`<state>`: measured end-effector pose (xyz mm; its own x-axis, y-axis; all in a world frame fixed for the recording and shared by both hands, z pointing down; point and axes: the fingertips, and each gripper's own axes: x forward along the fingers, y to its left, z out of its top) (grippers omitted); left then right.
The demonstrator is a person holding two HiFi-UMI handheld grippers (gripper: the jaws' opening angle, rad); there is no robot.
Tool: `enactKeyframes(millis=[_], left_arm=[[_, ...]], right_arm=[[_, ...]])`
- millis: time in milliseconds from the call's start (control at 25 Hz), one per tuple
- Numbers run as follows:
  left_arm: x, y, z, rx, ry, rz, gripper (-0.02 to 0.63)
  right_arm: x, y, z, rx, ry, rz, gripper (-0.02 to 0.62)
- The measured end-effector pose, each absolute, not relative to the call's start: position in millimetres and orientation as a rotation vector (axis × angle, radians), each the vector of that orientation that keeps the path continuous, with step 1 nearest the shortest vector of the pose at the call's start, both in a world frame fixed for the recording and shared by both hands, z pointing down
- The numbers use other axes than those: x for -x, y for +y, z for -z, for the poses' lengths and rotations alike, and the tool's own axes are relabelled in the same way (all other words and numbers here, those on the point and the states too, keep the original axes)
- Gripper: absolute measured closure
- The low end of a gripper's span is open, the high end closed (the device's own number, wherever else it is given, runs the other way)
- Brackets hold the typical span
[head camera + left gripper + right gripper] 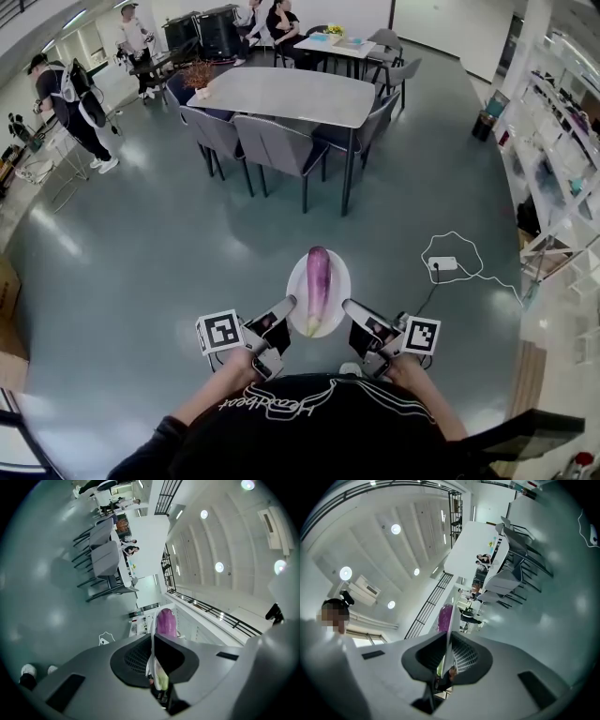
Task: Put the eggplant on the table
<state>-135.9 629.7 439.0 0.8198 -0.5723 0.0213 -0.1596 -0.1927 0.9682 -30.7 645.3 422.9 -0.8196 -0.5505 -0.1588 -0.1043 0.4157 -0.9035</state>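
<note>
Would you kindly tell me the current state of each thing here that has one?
eggplant: lying on the plate, carried over the floor, not yet on the table
plate: held by its rim on both sides
left tool: shut on the plate's left rim
right tool: shut on the plate's right rim

Purple eggplant (318, 279), white plate (338, 281)

Your eggplant (318, 281) is long and glossy purple, paling to a greenish stem end that points toward you. It lies lengthwise on a white plate (340, 281). The plate is pinched at its rim by your left gripper (285, 309) and right gripper (349, 308), above the floor and well apart from the grey tabletop (291, 94).
</note>
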Motion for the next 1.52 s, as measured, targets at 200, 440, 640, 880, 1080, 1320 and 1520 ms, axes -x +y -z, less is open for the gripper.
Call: enactKeyframes(millis=[200,440,640,880,1080,1320,1520], left_arm=[[144,631,-439,-1.747,-0.55,0.431,0.583],[150,630,-440,-1.7,-0.52,0.47,0.583],[157,621,-446,-1.699,-0.524,0.473,0.583],[149,607,-448,-1.697,-0.516,0.454,0.583],[134,583,-451,-1.708,-0.52,0.414,0.583],[109,539,-457,-1.733,-0.531,0.383,0.581],[88,481,-471,-1.74,-0.579,0.334,0.581]], right_arm=[[37,645,-424,0.56,2.231,1.379,0.574],[44,641,-432,0.577,2.239,1.381,0.574],[51,633,-429,0.561,2.221,1.396,0.574],[43,619,-432,0.581,2.212,1.4,0.574],[27,596,-438,0.592,2.178,1.403,0.574],[4,552,-453,0.58,2.134,1.415,0.574],[-21,494,-465,0.572,2.117,1.449,0.574]])
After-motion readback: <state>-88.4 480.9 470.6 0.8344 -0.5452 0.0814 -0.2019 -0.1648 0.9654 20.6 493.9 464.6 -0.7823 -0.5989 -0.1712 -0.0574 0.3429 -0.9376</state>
